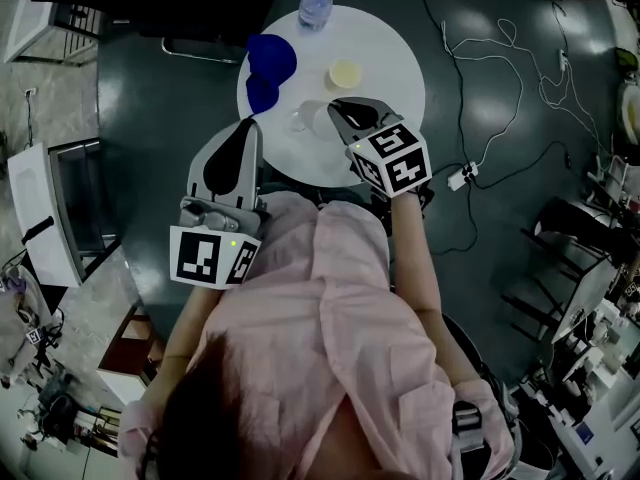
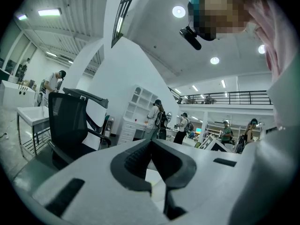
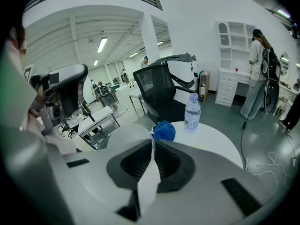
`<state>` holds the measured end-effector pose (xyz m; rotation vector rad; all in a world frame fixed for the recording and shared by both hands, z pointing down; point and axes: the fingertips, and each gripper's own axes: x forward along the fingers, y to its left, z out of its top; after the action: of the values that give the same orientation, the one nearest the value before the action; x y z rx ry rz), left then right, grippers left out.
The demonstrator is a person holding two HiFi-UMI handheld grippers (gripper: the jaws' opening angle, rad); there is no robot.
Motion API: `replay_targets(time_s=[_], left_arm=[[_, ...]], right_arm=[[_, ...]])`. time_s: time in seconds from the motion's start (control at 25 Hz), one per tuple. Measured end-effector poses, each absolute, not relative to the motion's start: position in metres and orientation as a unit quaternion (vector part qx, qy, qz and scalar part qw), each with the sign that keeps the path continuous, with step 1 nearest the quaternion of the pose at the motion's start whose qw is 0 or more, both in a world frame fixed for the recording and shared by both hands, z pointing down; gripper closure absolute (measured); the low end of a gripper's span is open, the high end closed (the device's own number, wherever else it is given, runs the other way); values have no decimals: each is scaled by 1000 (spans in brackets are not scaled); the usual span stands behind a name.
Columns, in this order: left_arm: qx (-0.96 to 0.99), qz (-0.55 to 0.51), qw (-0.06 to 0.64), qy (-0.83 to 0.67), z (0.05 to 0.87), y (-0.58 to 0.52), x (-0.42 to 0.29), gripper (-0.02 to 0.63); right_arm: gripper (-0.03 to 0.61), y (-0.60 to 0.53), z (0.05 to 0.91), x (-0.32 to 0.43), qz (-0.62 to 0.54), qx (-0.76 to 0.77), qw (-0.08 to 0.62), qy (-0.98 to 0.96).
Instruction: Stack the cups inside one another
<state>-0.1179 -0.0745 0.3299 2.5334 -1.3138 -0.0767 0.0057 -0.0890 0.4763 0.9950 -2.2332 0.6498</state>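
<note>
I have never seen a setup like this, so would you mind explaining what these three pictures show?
There is no robot here: a person holds a two-jaw gripper in each hand. The head view looks down from a camera on the person's head. The other two views come from cameras riding on each gripper, looking along its jaws. On the round white table are a water bottle, a pale cup and blue shapes, probably cups. The right gripper pinches the thin wall of a translucent cup. The left gripper is shut and empty, near the table's edge.
</note>
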Motion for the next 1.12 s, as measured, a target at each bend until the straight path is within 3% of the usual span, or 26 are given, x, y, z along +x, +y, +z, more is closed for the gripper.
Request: replay_targets(time_s=[1.12], left_arm=[[871,-20,153,-466,336,-75,-139,597]], right_arm=[[541,-84,570,-30,243,298,412,-826]])
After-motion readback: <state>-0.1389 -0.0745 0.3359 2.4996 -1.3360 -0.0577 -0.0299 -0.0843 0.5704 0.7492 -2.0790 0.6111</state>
